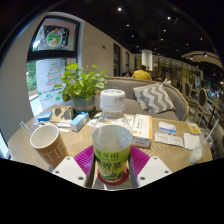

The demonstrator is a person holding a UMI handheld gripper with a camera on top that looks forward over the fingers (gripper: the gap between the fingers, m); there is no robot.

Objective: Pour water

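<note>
At the bottom centre of the frame the gripper (112, 165) is clenched on a clear plastic bottle (113, 135) — white cap on, green label facing the camera — with the magenta pads (85, 158) pressed against its two sides. Just left of the bottle, in the lower left of the frame, a tan paper cup (47, 144) stands upright on the wooden table (170, 155), apart from the bottle. Further back on the table, a leafy potted plant (82, 84) rises at centre left, papers (175, 133) lie at the right, and a cushioned sofa (150, 98) sits beyond them — a person in yellow (143, 73) sits behind it.
</note>
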